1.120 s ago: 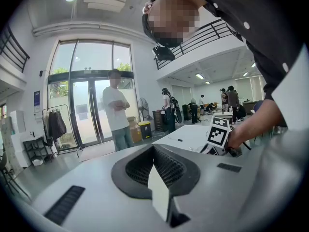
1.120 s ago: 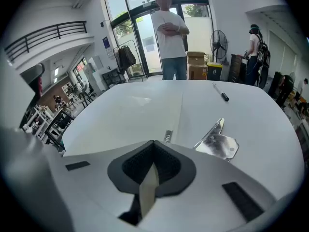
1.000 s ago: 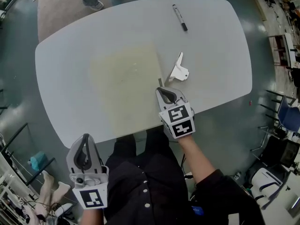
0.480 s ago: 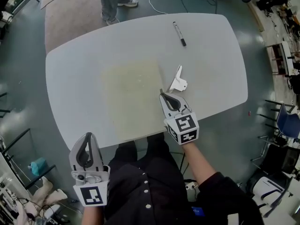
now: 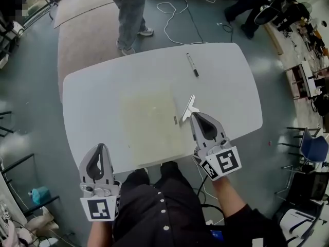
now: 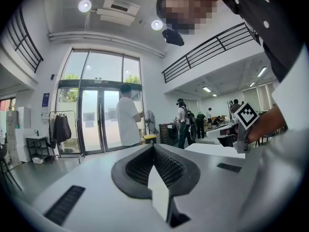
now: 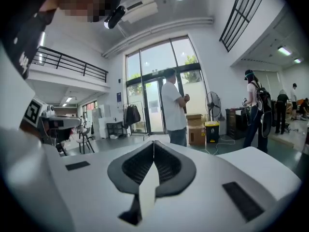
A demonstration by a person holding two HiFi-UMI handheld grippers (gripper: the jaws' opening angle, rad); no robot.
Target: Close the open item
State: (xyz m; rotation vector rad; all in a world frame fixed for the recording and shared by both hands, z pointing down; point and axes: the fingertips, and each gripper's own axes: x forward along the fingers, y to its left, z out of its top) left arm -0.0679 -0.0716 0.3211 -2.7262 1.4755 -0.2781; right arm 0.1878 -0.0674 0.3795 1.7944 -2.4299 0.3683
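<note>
A black marker pen lies on the far part of the white table. A white folded piece lies near the table's front right, partly hidden behind my right gripper's tip. A small grey bit rests just left of it. My right gripper hovers over that front edge, shut, and its own view shows nothing between the pads. My left gripper hangs at the table's front left edge, also shut and empty. Both gripper views look out level across the hall, not at the table.
A yellowish patch covers the table's middle. A person stands at the far side by a carpet, and cables run over the floor. A blue chair and cluttered benches stand at the right.
My right gripper has lifted off the table near the white piece and tipped up toward level. The left gripper rose a little. The table now looks smaller and farther away.
</note>
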